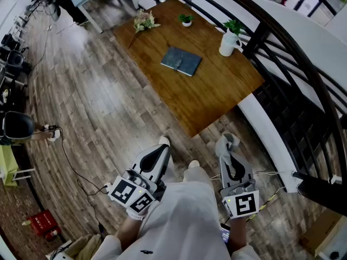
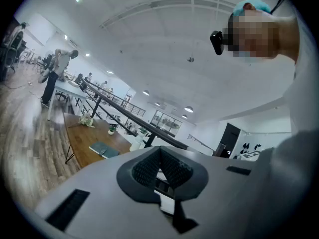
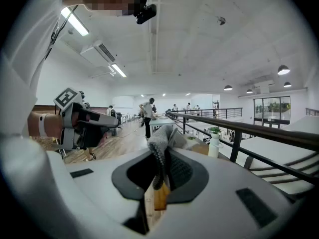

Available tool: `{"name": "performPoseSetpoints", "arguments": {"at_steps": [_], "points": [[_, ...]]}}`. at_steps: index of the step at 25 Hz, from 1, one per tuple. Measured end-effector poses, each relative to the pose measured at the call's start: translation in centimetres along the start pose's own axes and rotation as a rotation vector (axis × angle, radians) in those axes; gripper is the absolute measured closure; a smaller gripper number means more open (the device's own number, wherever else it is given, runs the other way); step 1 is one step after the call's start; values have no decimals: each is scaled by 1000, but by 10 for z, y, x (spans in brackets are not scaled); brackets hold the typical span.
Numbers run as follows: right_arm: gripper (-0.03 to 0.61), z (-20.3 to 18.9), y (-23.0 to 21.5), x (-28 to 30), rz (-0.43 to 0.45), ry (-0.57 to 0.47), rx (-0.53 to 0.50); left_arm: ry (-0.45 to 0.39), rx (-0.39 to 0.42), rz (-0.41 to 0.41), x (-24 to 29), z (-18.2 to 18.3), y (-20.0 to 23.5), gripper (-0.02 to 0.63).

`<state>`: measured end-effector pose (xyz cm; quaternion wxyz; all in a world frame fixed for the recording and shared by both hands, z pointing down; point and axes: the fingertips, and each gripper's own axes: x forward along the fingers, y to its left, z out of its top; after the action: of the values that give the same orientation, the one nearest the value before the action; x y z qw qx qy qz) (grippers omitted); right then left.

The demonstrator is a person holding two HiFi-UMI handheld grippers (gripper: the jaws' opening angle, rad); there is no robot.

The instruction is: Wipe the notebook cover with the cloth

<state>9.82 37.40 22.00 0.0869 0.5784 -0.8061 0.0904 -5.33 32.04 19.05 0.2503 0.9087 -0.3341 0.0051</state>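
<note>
Cloth [image 3: 159, 150]: grey, nubbly knit

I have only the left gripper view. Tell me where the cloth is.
Observer: The cloth is pinched in the right gripper and bunches up above its jaws.
Operator: Give me that gripper's position relative to the table.
Observer: In the head view, it hangs over the floor, just off the near corner of the table, not above the wood.
Operator: Now place the notebook from there.
Observer: The notebook lies closed mid-table, well beyond that corner.
</note>
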Motion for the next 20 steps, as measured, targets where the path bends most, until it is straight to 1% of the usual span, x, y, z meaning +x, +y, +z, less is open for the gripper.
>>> {"name": "performPoseSetpoints", "arguments": {"at_steps": [5, 8, 12, 15, 18, 20], "points": [[537, 0, 20, -6, 29, -5, 6, 3, -10, 21, -26, -13, -2, 595], [537, 6, 27, -8, 58, -25, -26, -15, 7, 19, -30, -15, -10, 595], [543, 17, 24, -14, 61, -64, -54, -57, 33, 39, -40, -11, -23, 595], [541, 28, 20, -21, 69, -120, -61, -92, 41, 52, -44, -15, -32, 595], [540, 26, 21, -26, 91, -140, -69, -97, 43, 61, -45, -25, -36, 595], [540, 22, 21, -31, 105, -138, -56, -90, 43, 70, -46, -29, -41, 595]]}}
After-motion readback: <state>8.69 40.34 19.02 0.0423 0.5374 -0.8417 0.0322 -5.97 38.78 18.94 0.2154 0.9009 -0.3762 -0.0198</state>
